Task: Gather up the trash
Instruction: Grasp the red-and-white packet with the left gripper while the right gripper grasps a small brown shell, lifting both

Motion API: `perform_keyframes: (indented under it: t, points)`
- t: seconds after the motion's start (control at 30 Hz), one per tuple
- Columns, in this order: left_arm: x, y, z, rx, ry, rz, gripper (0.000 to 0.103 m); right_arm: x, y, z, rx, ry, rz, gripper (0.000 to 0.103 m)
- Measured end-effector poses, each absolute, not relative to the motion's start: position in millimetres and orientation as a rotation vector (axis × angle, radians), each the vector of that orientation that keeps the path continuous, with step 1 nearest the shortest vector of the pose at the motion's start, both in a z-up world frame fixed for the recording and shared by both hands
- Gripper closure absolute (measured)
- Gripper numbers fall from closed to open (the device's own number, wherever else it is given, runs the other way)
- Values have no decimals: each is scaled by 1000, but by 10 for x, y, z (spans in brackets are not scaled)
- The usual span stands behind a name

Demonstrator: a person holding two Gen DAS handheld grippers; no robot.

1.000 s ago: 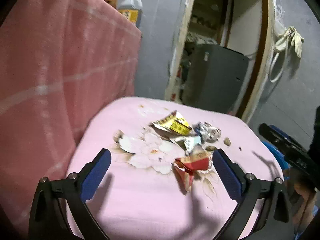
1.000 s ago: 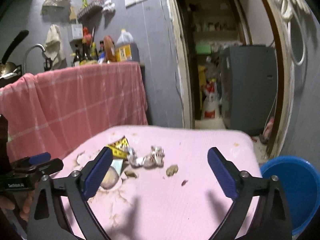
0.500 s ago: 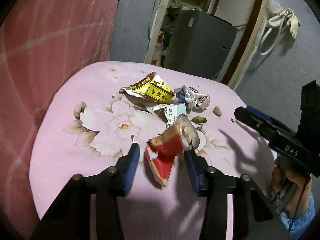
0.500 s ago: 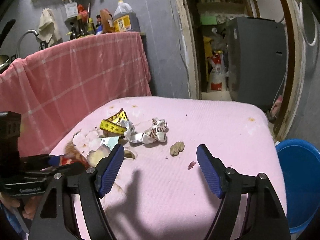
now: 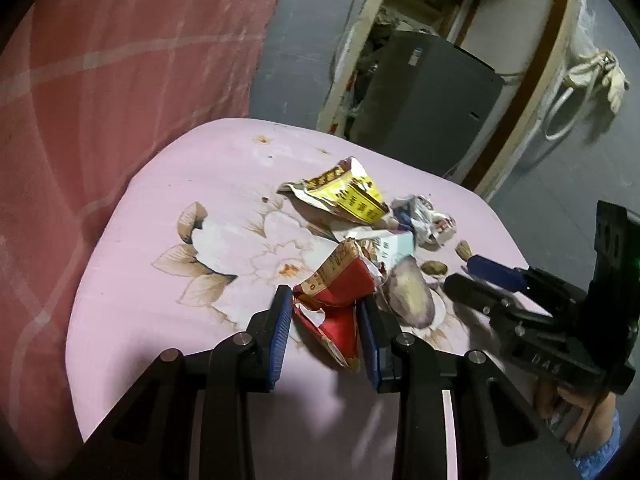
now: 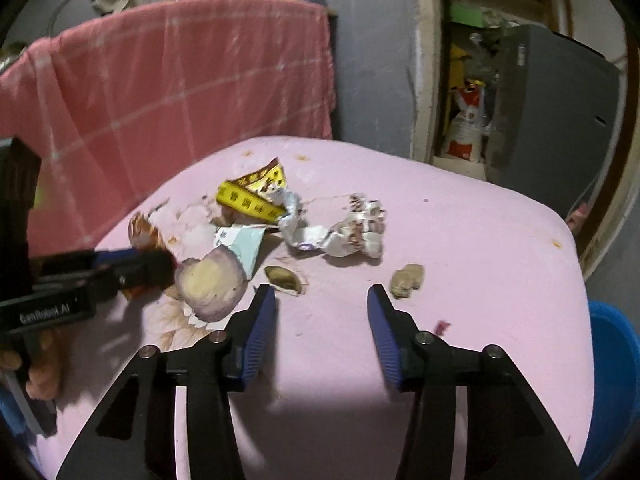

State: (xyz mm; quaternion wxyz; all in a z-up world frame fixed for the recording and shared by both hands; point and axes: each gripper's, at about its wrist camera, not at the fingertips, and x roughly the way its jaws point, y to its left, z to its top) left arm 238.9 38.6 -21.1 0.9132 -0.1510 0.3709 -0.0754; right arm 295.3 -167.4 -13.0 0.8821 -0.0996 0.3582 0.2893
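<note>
Trash lies in a heap on a pink flowered table. My left gripper is shut on a crumpled red wrapper, at the near edge of the heap. Behind it lie a yellow wrapper, a white-and-teal carton piece and a crumpled white wrapper. An onion peel lies beside the left gripper. My right gripper is open and empty above the table. A small brown scrap lies near its left finger, another near its right finger.
A blue bucket stands on the floor at the table's right edge. A pink checked cloth hangs over a counter behind left. A grey appliance stands in the doorway beyond the table.
My left gripper closed from wide open onto the red wrapper. My right gripper moved forward and down towards the heap and its jaws narrowed.
</note>
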Motion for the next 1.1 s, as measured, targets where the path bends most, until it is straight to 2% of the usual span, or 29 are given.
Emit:
perform_keyframes:
  t: [0.2, 0.43, 0.8, 1.1]
  points:
    - [2434, 410, -216, -330, 765, -147, 75, 3026, -1496, -178, -254, 768, 651, 68]
    - [2434, 420, -219, -337, 760, -149, 76, 3099, -1490, -191, -225, 789, 682, 89]
    - [2333, 376, -146, -306, 705, -143, 77, 2993, -1572, -91, -184, 697, 662, 94]
    - [2177, 199, 118, -255, 548, -157, 77, 2766, -1802, 137, -112, 505, 622, 94]
